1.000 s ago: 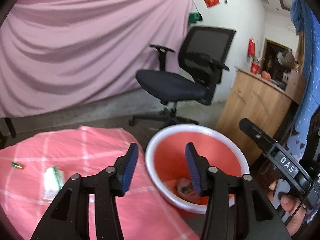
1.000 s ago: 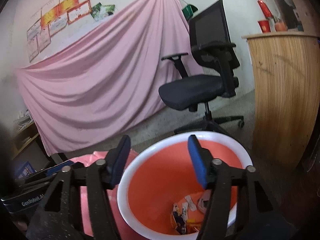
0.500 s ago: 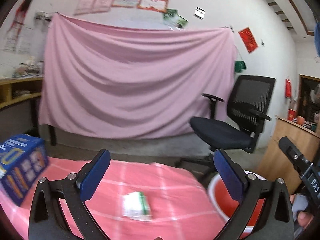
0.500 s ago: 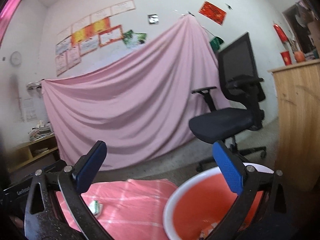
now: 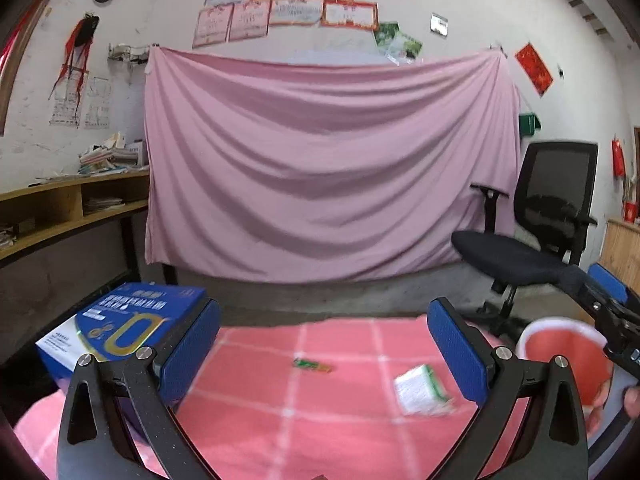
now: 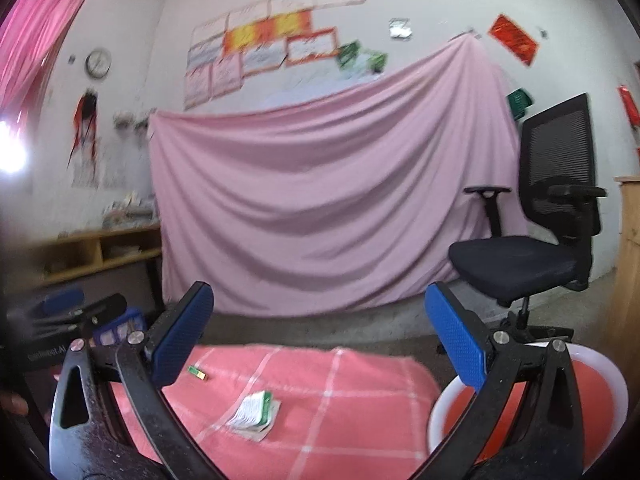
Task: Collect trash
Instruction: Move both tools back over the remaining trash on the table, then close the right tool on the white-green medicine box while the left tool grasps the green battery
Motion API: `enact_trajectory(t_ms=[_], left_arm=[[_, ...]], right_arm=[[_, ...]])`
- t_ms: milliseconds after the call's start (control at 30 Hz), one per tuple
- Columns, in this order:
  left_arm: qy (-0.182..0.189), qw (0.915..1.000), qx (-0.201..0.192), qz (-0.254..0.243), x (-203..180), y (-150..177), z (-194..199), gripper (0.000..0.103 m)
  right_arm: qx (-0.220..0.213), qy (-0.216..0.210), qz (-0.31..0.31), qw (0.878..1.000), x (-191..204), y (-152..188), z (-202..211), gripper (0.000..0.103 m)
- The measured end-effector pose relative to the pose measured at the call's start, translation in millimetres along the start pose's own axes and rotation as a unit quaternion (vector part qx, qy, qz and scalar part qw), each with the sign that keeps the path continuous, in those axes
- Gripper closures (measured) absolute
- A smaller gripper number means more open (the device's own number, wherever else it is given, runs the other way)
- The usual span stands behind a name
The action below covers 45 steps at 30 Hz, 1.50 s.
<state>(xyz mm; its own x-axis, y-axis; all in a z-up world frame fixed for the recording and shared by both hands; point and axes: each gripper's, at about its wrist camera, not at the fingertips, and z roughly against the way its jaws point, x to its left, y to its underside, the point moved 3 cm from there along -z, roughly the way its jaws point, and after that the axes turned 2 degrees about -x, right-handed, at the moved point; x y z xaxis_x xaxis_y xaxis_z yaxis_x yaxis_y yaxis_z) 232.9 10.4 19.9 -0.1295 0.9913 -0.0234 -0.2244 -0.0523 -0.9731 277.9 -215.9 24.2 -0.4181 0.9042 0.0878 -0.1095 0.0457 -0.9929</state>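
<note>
Both the left gripper and right gripper are held wide, empty, above the white-green wrapper, presumably for pickup into the red bin.

Both grippers — left gripper, right gripper — rose from the bin, jaws widened.
</note>
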Motion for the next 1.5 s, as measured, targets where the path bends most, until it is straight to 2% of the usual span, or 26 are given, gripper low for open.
enact_trajectory(t_ms=[167, 300, 467, 533, 667, 733, 967, 1133, 1200, 1300, 1500], left_arm=[[0.0, 0.9986, 0.048, -0.019, 11, 20, -8, 0.002], [0.001, 0.9964, 0.081, -0.023, 12, 29, -18, 0.002], [-0.003, 0.9906, 0.137, -0.009, 18, 38, -33, 0.002], [-0.002, 0.9868, 0.162, -0.002, 19, 41, -41, 0.002], [-0.003, 0.9777, 0.21, 0.0, 20, 50, -57, 0.003], [-0.005, 0.9745, 0.225, -0.002, 19, 52, -63, 0.004], [-0.002, 0.9667, 0.256, -0.001, 21, 56, -84, 0.019], [0.003, 0.9596, 0.281, 0.008, 26, 60, -102, 0.02], [0.006, 0.9559, 0.293, 0.016, 29, 62, -108, 0.02], [0.011, 0.9507, 0.309, 0.023, 31, 63, -119, 0.02], [0.016, 0.9479, 0.318, -0.001, 23, 60, -143, 0.02]], right_arm=[[0.091, -0.014, 0.003, 0.996, 6, 25, -31, 0.0], [0.171, -0.026, 0.003, 0.985, 8, 48, -52, 0.0], [0.263, -0.042, 0.017, 0.964, 14, 77, -76, 0.0], [0.303, -0.057, 0.025, 0.951, 18, 89, -88, 0.0], [0.358, -0.069, 0.046, 0.93, 27, 108, -104, 0.006], [0.371, -0.073, 0.057, 0.924, 34, 112, -109, 0.008], [0.396, -0.084, 0.086, 0.91, 48, 122, -119, 0.013], [0.411, -0.095, 0.103, 0.901, 59, 130, -131, 0.013], [0.413, -0.098, 0.097, 0.9, 56, 131, -134, 0.014], [0.414, -0.095, 0.083, 0.902, 48, 130, -136, 0.027], [0.407, -0.098, 0.059, 0.906, 36, 126, -135, 0.03]])
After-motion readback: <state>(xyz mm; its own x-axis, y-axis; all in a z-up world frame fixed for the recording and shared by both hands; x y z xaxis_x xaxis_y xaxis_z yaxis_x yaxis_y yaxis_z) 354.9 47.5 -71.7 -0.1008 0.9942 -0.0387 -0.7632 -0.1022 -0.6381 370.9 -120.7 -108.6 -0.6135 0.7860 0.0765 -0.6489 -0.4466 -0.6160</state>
